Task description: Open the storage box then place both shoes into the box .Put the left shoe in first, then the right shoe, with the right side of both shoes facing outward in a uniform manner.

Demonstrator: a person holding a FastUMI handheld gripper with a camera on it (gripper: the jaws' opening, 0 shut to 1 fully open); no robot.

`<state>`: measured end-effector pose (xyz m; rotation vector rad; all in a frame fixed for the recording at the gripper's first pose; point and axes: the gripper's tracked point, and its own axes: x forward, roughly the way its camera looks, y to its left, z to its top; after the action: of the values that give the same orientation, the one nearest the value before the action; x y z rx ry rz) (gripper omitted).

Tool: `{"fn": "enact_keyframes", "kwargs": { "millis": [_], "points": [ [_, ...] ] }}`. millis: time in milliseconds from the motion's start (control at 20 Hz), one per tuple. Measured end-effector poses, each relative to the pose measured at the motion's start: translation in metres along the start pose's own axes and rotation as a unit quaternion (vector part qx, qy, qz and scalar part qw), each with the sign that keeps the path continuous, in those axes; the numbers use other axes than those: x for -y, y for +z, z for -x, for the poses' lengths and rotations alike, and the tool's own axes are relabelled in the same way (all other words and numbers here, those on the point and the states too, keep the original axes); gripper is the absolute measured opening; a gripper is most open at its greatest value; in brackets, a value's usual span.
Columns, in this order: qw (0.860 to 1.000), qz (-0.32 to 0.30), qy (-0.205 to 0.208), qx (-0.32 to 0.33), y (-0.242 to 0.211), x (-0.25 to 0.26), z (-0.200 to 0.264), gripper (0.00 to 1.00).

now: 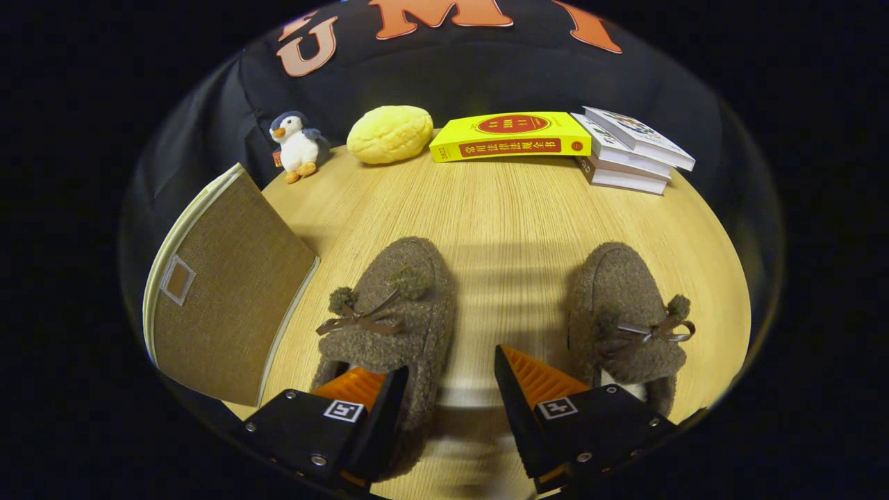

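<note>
Left shoe (pixel 389 312) heel behind claw (pixel 450 389)

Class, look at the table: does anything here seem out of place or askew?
Nothing is spilled or damaged. The two slippers lie apart, toes splayed outward. The open claw straddles the left one's inner edge.

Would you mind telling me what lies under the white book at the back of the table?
Under the white book lie two more books, stacked. Their covers are hidden. The open gripper hovers far off, one finger inside the left slipper.

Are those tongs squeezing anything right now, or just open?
Open. The tongs stand apart with bare table between them; one finger overlaps the left slipper, but nothing is pinched.
</note>
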<state>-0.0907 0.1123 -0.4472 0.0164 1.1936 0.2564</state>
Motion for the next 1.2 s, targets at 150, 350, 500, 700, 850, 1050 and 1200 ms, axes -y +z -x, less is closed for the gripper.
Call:
{"fn": "enact_keyframes", "kwargs": {
  "millis": [150,350,500,700,850,1050,1200],
  "points": [
    [1.000,-0.001,0.007,0.007,0.006,-0.008,-0.006,0.61],
    [1.000,-0.001,0.013,0.007,0.008,-0.015,-0.003,0.32],
    [0.999,-0.021,0.016,0.032,0.022,-0.021,0.005,0.17],
    [0.998,-0.037,0.019,0.055,0.043,-0.032,0.027,0.08],
    [0.992,-0.083,0.041,0.082,0.077,-0.056,0.063,0.08],
    [0.988,-0.110,0.051,0.096,0.118,-0.088,0.109,0.08],
    [0.984,-0.112,0.070,0.117,0.148,-0.124,0.143,0.07]
  ]
}}
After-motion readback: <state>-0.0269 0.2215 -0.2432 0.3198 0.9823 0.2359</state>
